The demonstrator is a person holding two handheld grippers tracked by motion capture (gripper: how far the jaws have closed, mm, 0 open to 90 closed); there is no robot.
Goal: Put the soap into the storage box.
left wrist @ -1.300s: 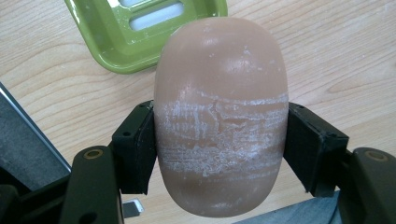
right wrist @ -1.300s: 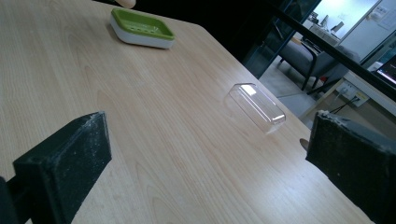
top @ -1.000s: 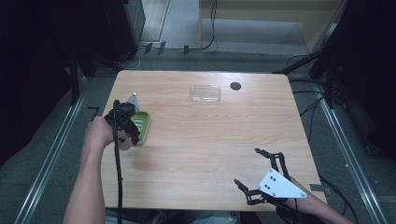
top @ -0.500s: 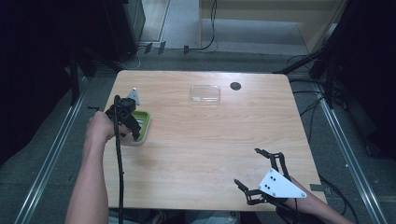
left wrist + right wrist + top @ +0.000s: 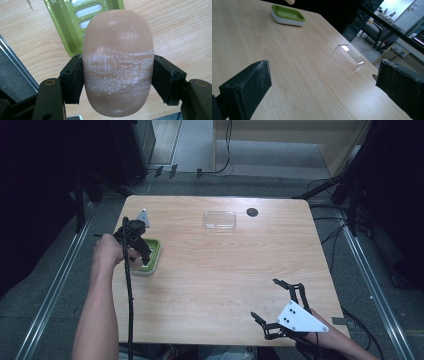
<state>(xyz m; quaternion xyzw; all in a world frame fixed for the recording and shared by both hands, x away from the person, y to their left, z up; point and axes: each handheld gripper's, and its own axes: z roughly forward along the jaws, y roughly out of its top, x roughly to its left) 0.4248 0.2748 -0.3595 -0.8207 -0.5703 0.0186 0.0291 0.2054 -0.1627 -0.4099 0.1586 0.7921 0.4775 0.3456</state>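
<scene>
The left claw [image 5: 117,75] clamps a tan oval soap bar [image 5: 117,65] just above the green slotted soap dish [image 5: 149,255]; it should lower squarely before releasing. The right claw [image 5: 277,307] rests wide open, empty, on the worktop [image 5: 225,270]

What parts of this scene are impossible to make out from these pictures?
- Soap bar, high view: hidden behind the left gripper and hand.
- Green soap dish, left gripper view: cut off by the top edge, partly covered by the soap.
- Dark round spot on the table, high view: too small to identify.
- Right gripper, high view: its handle is cut off by the bottom edge.
</scene>
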